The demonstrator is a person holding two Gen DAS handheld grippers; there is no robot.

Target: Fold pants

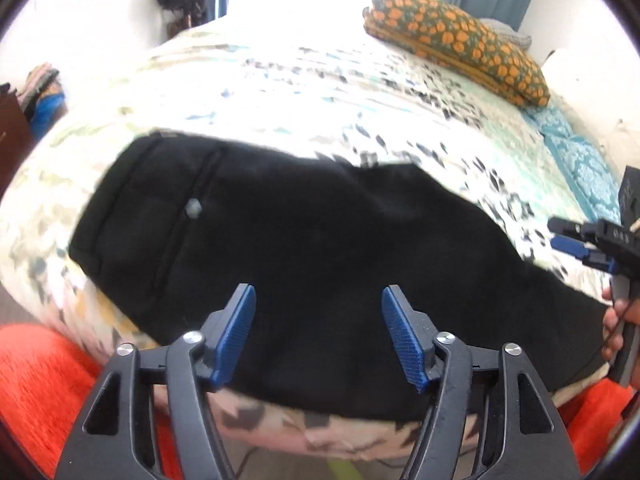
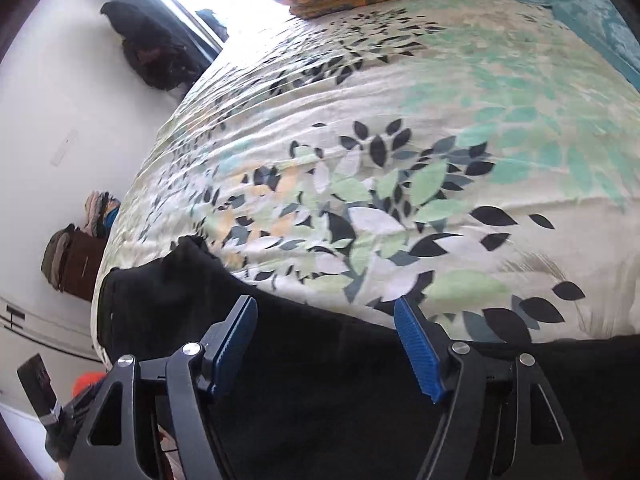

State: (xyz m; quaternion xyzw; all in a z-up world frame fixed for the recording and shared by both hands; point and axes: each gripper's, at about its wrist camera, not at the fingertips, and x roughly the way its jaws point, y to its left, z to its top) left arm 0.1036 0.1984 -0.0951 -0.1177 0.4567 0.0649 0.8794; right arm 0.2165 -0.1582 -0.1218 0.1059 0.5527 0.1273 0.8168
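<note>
Black pants (image 1: 300, 240) lie flat across the near side of a bed, waistband and a pale button (image 1: 194, 208) to the left, legs running off to the right. My left gripper (image 1: 319, 296) hovers open over the middle of the pants with nothing between its blue pads. My right gripper (image 1: 564, 236) shows at the right edge, above the bed beside the leg part, held by a hand (image 1: 616, 320). In the right wrist view the right gripper (image 2: 326, 308) stands open over the far edge of the pants (image 2: 320, 380), its pads apart and empty.
The bed has a leaf-patterned cover (image 2: 400, 160). An orange-flowered pillow (image 1: 456, 44) lies at the far right, with a teal cloth (image 1: 576, 160) beside it. An orange rug (image 1: 40, 380) covers the floor below the bed's near edge. Clothes hang on the far wall (image 2: 152, 48).
</note>
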